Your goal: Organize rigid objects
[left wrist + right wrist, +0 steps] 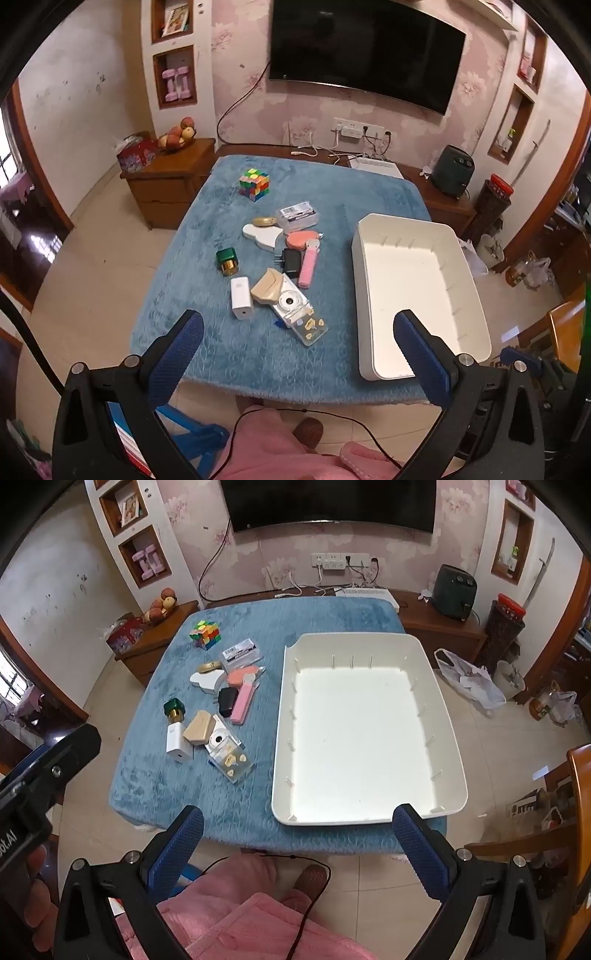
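Note:
A pile of small rigid objects lies on the blue table cloth [258,354]: a colourful puzzle cube [253,184], a clear box [297,215], a white charger [242,298], a black plug [289,261], a pink stick [308,268], a green-capped gold bottle [226,260] and a clear case [301,317]. An empty white bin [424,295] stands to their right. My left gripper [297,326] hangs open above the near table edge, nothing between its fingers. My right gripper [297,823] is open too, over the near rim of the white bin [369,716], with the puzzle cube [205,634] far left.
A wooden cabinet [170,177] with a fruit bowl [177,138] stands beyond the table's left corner. A television [365,48] hangs on the back wall. A person's pink-clad lap [236,915] sits at the near edge. The left gripper's body [40,771] shows at the right view's left.

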The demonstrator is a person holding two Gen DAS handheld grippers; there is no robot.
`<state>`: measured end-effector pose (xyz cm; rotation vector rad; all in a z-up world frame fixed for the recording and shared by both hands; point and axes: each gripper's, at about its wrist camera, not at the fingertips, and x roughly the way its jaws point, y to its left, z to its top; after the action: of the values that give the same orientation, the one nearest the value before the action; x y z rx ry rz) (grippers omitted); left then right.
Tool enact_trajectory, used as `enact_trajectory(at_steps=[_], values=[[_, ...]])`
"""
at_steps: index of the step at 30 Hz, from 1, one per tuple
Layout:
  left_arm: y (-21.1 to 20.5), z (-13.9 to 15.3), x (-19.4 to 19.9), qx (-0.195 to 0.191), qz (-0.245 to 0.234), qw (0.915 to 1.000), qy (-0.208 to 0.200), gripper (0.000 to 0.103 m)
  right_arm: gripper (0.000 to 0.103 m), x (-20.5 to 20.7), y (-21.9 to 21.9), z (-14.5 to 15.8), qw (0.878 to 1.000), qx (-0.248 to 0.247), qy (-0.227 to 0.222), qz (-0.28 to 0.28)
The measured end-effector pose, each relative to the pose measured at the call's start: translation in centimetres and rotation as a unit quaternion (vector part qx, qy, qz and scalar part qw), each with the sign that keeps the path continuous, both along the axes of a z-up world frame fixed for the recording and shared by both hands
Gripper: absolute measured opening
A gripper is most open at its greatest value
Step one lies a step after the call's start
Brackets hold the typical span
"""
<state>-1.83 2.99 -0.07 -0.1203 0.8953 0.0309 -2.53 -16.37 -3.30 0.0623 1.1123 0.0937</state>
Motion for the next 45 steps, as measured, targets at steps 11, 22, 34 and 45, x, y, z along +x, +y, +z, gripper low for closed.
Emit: enact_trajectory(at_steps=[11, 22, 34, 45], values=[[1.2, -1.1, -1.3, -0.015, 0.006, 0.9996, 0.021, 0.102, 0.102, -1.1, 2.3, -0.1, 1.000, -0.017, 0.006, 0.008], [2.5, -0.3, -1.2, -0.017, -0.006, 0.9998, 0.006, 0.102, 0.102, -1.3, 3.2, 0.4, 1.000, -0.018, -0.005, -0.001], [4.7, 0.8, 3.4, -0.027, -0.067, 0.9973, -0.008, 0.102, 0.102, 1.0, 4.7, 1.7, 0.996, -0.033, -0.022, -0.075], [6.9, -0.3, 8.6, -0.097, -0.134, 0.9856, 0.035, 0.102, 0.098, 2.4, 5.6, 1.8, 0.986, -0.037, -0.013, -0.160]])
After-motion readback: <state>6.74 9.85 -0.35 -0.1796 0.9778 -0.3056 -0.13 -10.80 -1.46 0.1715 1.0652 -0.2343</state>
